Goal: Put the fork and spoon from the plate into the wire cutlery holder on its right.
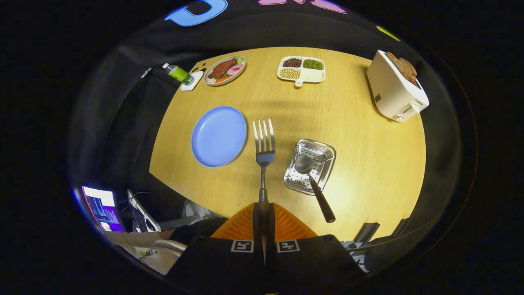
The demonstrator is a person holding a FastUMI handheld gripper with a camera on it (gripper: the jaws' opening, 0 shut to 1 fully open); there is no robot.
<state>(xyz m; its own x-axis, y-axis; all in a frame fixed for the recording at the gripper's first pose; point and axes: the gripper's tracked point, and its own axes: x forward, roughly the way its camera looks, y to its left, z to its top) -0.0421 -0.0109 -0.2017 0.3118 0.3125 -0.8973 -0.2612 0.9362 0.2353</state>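
Note:
My gripper (pixel 263 207) is shut on the handle of a metal fork (pixel 264 143), which sticks out ahead of the fingers with its tines pointing away, raised above the wooden table. To the left of the tines lies the blue plate (pixel 219 136), bare. To the right stands the perforated metal cutlery holder (pixel 310 166). A spoon (pixel 313 180) rests in it, bowl down inside and dark handle leaning out over the near rim.
At the far side of the round wooden table (pixel 368 164) stand a plate of food (pixel 224 70), a divided dish of beans (pixel 301 68) and a green bottle (pixel 178 73). A white toaster (pixel 396 87) with bread sits at the far right.

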